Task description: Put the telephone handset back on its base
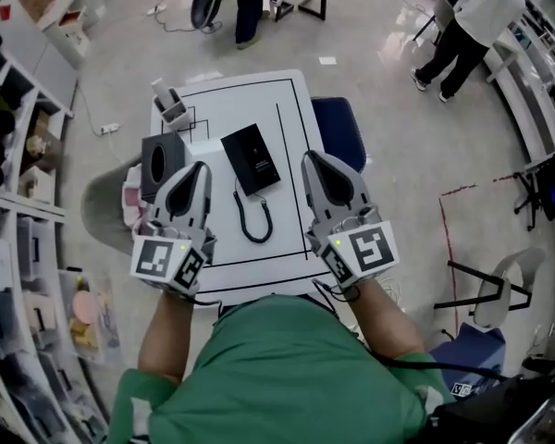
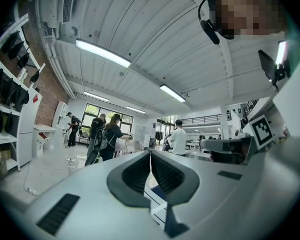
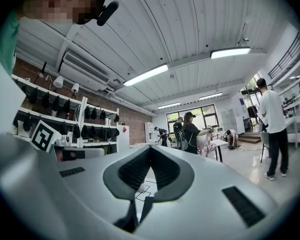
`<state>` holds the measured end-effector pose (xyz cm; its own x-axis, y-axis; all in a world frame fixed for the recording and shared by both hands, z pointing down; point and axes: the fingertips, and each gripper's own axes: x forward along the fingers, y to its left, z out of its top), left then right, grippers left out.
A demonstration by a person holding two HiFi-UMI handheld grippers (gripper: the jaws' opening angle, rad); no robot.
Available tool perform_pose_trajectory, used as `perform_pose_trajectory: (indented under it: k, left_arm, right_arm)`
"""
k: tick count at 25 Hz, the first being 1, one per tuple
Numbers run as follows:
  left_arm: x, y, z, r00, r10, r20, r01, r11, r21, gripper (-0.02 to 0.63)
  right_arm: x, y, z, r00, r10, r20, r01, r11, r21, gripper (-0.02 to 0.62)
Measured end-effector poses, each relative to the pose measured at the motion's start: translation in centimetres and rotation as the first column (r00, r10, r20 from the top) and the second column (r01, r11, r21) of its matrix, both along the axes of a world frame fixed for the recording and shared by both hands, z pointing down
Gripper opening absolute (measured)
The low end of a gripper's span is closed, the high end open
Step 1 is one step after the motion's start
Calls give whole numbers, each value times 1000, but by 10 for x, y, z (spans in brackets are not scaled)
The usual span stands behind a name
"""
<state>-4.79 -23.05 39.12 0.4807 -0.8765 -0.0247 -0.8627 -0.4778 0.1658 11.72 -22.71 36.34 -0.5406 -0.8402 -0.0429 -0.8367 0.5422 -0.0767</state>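
A black telephone (image 1: 250, 158) lies flat in the middle of the white table (image 1: 287, 100). Its black cord (image 1: 252, 216) loops toward the near edge. I cannot tell the handset from the base from here. My left gripper (image 1: 202, 165) hovers left of the phone, pointing away from me, jaws shut and empty. My right gripper (image 1: 308, 157) hovers right of the phone, also shut with nothing in it. In the left gripper view the left gripper (image 2: 150, 153) has its pads together at the tip. The right gripper (image 3: 150, 148) looks the same in its own view. Neither gripper touches the phone.
A black box with an oval opening (image 1: 161, 163) stands left of the phone, by my left gripper. A small white holder (image 1: 171, 105) sits at the table's far left corner. A blue chair (image 1: 340, 132) is at the table's right side. Shelves (image 1: 18, 155) line the left wall; people stand beyond.
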Motion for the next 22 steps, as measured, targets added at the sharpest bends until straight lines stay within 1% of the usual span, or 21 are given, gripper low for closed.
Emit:
perform_pose_trajectory:
  k: [9,17,22]
  left_arm:
    - [-1,4,3,1000,0,-5,0,1000,-9,23]
    - [-3,6,5,1000,2,-8,-3,1000,-14,23]
    - [-3,8,10,1000,8,-14,-8,999,-38,23]
  right_arm:
    - [-5,6,0,1000,-14,-5,14,1000,-3,23]
    - [-8,11,-3,1000,-15,-17,15,1000,11,22]
    - [-8,14,-2,1000,-13,-19,13,1000,8,23]
